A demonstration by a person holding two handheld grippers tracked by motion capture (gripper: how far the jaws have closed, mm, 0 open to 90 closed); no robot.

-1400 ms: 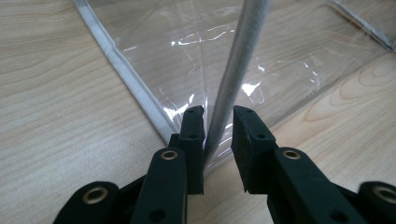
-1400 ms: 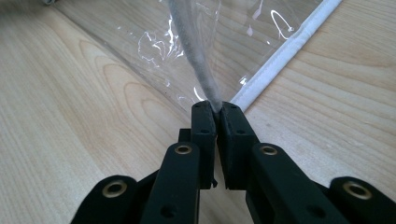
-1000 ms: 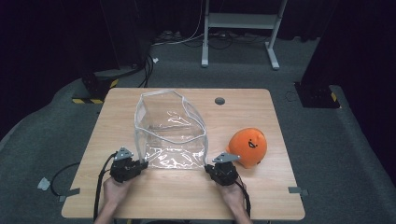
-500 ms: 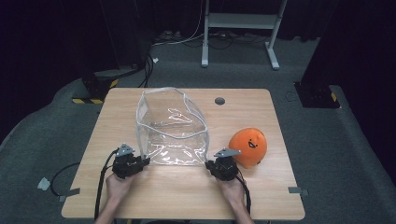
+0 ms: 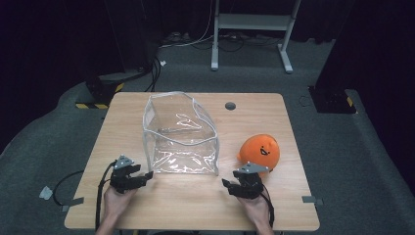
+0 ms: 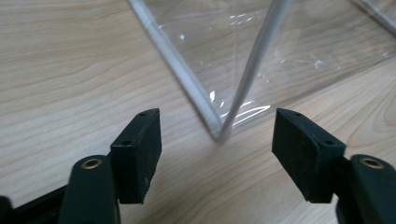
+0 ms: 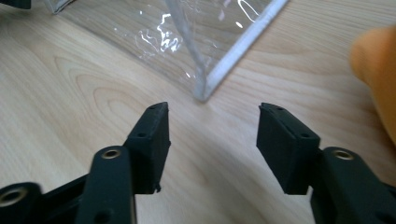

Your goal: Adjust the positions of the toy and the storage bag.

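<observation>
A clear plastic bag [image 5: 180, 134] with white trim stands open on the wooden table [image 5: 254, 117]. My left gripper [image 5: 147, 175] lies at its near left corner. Its jaws have just been opening and now stand open. In the left gripper view the bag [image 6: 224, 56] has its corner in the gap of the left gripper [image 6: 217, 119], clear of both pads. My right gripper [image 5: 226, 183] is open too, its jaws also just opened. The bag's [image 7: 154, 32] near right corner lies just ahead of the right gripper [image 7: 214, 111]. An orange plush ball [image 5: 260, 150] with a face rests right of the bag.
A round cable hole [image 5: 230, 105] sits in the table's far middle. The orange ball [image 7: 378, 70] lies close on the right of my right gripper. Past the table are a dark floor with cables and a white stand [image 5: 252, 22].
Both grippers were shut at the bag's near bottom corners and have opened, letting go. The right gripper has drawn back a little toward the table's near edge. The bag stays standing.
</observation>
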